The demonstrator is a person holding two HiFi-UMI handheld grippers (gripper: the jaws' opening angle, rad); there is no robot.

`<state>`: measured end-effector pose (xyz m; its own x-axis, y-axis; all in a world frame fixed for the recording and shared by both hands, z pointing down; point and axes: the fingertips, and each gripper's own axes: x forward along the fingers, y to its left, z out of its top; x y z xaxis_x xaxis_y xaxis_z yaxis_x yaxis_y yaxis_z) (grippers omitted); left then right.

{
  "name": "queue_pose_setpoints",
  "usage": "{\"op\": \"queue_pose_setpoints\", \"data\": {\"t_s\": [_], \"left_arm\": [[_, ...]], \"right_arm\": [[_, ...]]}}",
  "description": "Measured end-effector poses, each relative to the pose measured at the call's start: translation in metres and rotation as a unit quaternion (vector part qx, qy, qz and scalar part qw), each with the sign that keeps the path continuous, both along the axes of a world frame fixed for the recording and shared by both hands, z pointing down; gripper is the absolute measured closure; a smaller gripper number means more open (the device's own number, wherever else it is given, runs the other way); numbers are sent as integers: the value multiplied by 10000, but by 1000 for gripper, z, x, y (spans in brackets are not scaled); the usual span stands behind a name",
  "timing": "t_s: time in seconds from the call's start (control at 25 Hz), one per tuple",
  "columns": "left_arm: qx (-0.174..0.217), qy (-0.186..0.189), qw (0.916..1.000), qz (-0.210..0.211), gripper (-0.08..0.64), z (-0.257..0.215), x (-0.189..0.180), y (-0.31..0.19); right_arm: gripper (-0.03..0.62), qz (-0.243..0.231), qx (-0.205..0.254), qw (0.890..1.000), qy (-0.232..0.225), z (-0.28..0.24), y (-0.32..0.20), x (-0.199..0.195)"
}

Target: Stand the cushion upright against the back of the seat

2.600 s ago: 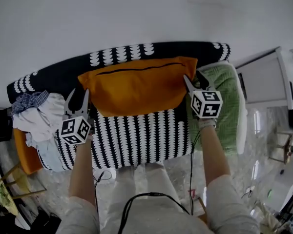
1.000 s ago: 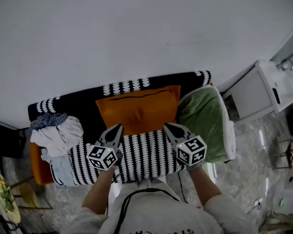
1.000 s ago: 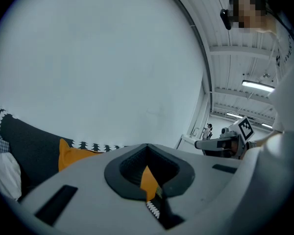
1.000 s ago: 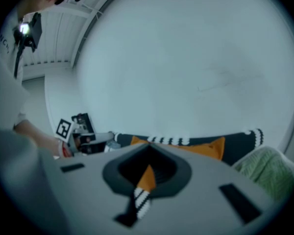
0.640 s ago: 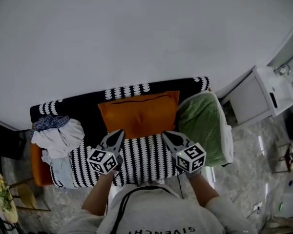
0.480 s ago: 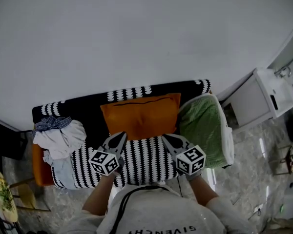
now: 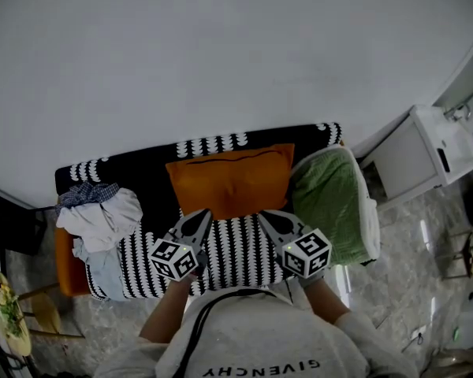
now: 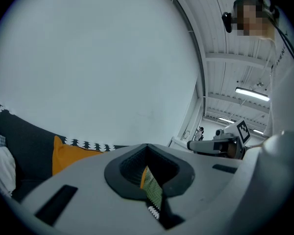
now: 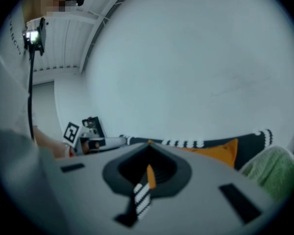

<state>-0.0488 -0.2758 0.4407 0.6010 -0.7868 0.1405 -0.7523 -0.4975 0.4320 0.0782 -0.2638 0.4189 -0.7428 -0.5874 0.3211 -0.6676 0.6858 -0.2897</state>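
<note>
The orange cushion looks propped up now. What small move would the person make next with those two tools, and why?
Probably just draw both tools back off the seat. The cushion stands upright against the sofa back, and the left tool and right tool are both shut with nothing in them, so no more handling seems needed.

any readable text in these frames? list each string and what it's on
"GIVENCHY": printed on the person's shirt, seen upside down at the bottom of the head view.
Print on the same clothing at the edges of both gripper views: cropped and too blurred to read.
Marker cubes on the left gripper and right gripper: black-and-white square patterns only, no letters or numbers.
Nothing else carries text.
</note>
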Motion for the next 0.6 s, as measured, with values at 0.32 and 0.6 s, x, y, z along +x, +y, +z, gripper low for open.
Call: {"op": "queue_pose_setpoints", "data": {"t_s": [0.32,0.6], "left_arm": [[-68,101,9999,3,536,2,-2,14],[-127,227,9997,40,537,4,-6,24]], "right_arm": [[575,-67,-121,9998,-104,0,10,-11],[575,-281,-187,9994,-96,4,23,-28]]}}
